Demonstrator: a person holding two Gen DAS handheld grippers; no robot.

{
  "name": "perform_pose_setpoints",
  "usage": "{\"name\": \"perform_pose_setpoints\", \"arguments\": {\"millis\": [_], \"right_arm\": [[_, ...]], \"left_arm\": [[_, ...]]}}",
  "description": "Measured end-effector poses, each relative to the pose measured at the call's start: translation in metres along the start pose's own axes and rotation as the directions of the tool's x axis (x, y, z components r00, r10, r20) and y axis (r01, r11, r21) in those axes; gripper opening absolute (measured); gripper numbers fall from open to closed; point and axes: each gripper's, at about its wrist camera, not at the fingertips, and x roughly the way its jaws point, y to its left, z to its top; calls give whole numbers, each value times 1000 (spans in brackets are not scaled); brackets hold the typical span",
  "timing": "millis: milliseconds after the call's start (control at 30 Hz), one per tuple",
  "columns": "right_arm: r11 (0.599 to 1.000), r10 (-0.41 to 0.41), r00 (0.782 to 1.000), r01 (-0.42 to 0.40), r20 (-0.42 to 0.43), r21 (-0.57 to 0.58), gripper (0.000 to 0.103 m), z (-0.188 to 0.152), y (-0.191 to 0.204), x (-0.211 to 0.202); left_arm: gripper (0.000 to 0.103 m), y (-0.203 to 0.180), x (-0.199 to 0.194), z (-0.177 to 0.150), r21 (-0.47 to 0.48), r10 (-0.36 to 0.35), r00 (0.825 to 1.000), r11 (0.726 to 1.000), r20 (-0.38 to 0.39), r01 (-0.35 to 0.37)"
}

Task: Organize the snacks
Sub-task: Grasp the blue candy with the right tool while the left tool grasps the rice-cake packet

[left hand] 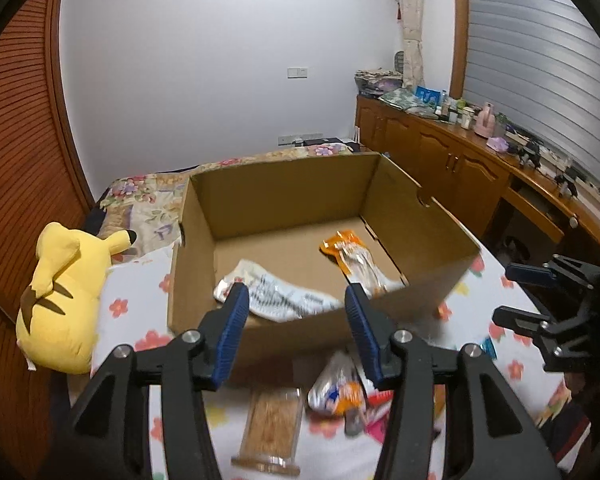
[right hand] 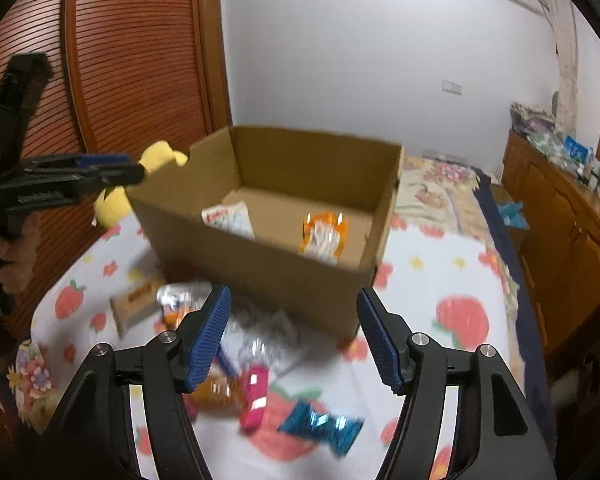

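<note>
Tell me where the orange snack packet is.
The orange snack packet lies inside the cardboard box, right of the white packet in both views.

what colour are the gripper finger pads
Blue, ribbed pads on black fingers; clearest in the right wrist view.

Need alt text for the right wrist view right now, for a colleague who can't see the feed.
The right gripper hangs open and empty above loose snack packets on a fruit-print bedsheet, including a pink packet and a blue wrapper. Beyond stands an open cardboard box holding a white packet and an orange packet. The left gripper enters at left.
</note>
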Motion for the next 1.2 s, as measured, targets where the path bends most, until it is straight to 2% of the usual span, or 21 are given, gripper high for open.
{"name": "perform_pose_setpoints", "arguments": {"millis": [233,500,767,967,1033,1200], "right_arm": [[999,-20,998,23,-59,45,66,-46,-9,6],[993,-42,991,55,-130,102,66,-84,-33,29],[990,-7,986,30,-165,139,66,-95,-35,43],[992,-31,984,51,-175,116,66,-99,-30,48],[992,-34,985,53,-170,112,66,-99,-30,49],[994,-87,982,98,-169,54,66,-100,-20,53]], "left_arm": [[54,-2,-13,-48,-3,-14,999,1000,-36,14],[57,6,25,-89,-20,-3,990,1000,-140,0],[57,16,54,-111,-50,5,981,999,-195,-15],[58,19,67,-118,-47,8,975,999,-221,-19],[62,20,72,-120,-46,17,973,999,-231,-29],[65,19,83,-124,-36,24,965,999,-261,-35]]}}
